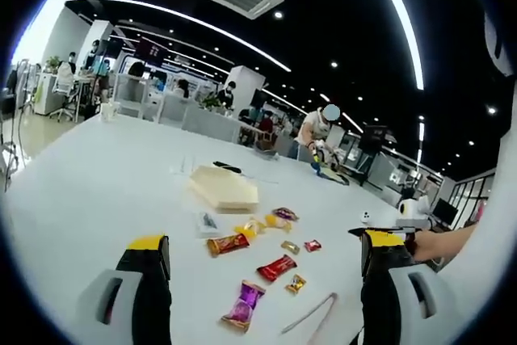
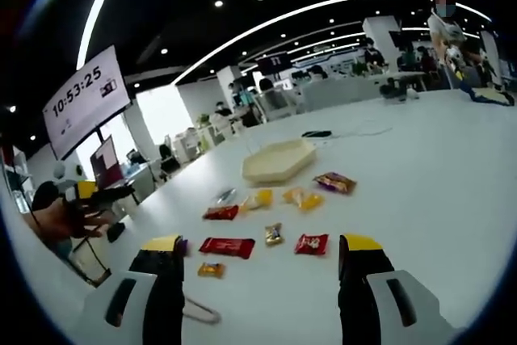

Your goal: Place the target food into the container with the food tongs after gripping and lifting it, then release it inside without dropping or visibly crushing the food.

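Nothing is gripped yet: this looks like the opening step, before the tongs are picked up. The left tool [image 1: 262,260] hovers above the counter [image 1: 97,175] with its jaws wide apart and empty; the right tool [image 2: 262,260] likewise stands apart, holding nothing.

Taking the container [image 1: 224,187] as landmark, a shallow, pale cream tray with angled rims: nearer the tools than it lies a loose scatter of wrapped sweets, crinkly and glossy. From left, a purple packet [image 1: 243,305], a red-and-gold bar [image 1: 229,243], a red bar [image 1: 276,267], a small gold piece [image 1: 295,283]. The thin metal tongs [image 1: 310,316] lie farthest from it, at the right, though blurred.

Which sweet is the target I cannot tell. Next, a tool should likely close on the tongs.
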`<state>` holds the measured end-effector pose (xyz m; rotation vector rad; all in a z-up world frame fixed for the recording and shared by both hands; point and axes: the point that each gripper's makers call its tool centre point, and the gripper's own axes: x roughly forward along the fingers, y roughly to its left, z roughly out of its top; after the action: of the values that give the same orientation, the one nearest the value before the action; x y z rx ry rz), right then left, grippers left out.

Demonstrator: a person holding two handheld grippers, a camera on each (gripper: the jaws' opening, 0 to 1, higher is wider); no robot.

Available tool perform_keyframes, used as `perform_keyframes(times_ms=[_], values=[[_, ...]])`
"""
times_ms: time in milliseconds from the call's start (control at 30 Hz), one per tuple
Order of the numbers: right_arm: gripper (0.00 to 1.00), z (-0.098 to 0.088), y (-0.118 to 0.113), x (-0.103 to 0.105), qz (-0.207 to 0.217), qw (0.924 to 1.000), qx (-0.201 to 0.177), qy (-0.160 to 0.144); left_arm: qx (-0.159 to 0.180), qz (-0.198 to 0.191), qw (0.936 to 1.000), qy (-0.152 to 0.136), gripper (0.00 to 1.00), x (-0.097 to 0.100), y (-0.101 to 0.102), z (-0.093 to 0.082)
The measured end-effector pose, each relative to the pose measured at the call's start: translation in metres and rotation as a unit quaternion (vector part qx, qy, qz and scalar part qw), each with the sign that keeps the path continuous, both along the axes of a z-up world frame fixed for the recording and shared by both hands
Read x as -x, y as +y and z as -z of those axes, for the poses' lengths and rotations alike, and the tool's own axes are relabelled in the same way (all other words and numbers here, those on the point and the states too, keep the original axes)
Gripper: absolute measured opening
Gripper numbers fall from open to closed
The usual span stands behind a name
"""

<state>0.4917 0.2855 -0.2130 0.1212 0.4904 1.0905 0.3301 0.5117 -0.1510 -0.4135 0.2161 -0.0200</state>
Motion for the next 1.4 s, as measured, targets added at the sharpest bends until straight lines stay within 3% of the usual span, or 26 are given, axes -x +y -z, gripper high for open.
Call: perform_keyframes(times_ms=[100, 267, 800, 1100, 1400], values=[[0.79, 0.001, 0.001, 0.005, -0.006, 1.0, 0.003, 0.0, 0.002, 0.0, 0.9999, 0.011, 0.99, 0.002, 0.0, 0.007], [0.79, 0.003, -0.001, 0.009, -0.008, 0.9999, 0.007, 0.001, 0.04, -0.014, 0.999, 0.014, 0.99, 0.009, 0.004, 0.012], [0.79, 0.004, -0.003, 0.004, -0.005, 0.9999, 0.014, 0.001, 0.014, -0.017, 0.9991, 0.036, 0.99, 0.01, 0.008, 0.028], [0.79, 0.008, 0.001, 0.008, -0.008, 0.9998, 0.012, 0.016, 0.017, -0.024, 0.9986, 0.045, 0.99, 0.008, 0.012, 0.034], [0.79, 0.012, 0.009, 0.009, -0.023, 0.9991, 0.026, 0.024, 0.016, -0.029, 0.9987, 0.038, 0.99, 0.006, 0.014, 0.037]])
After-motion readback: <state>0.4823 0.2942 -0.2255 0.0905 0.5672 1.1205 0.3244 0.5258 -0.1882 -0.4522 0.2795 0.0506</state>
